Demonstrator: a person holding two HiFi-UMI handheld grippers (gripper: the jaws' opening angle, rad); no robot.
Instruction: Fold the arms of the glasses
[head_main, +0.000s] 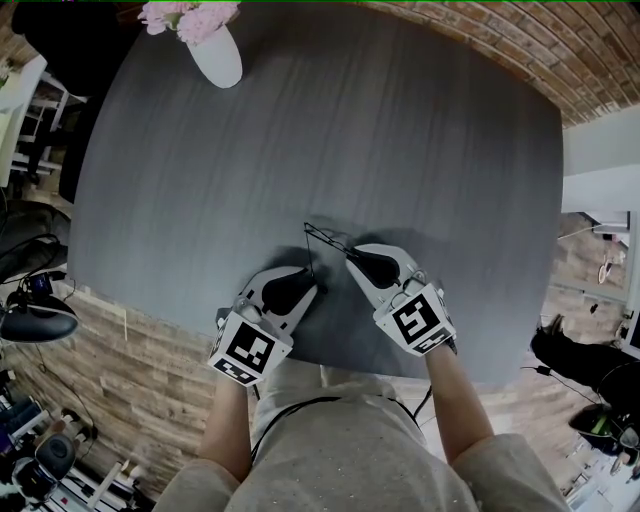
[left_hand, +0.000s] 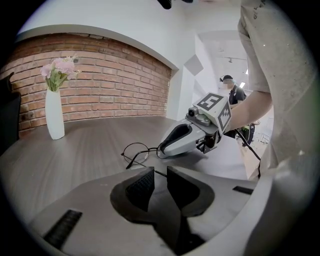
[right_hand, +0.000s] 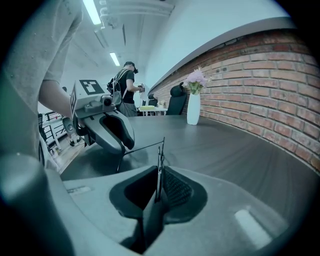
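Black pads on the left gripper (left_hand: 160, 172): fingers a little apart, holding nothing, with a thin arm of the glasses (head_main: 325, 240) crossing the mouth of the gap. Right gripper (right_hand: 159, 172), fingers pinched tight on the wire frame. The glasses sit low between both tips, near the front edge of the grey surface (head_main: 400, 150). Far back stands a white vase (head_main: 218, 55) of pink flowers (head_main: 190, 17).
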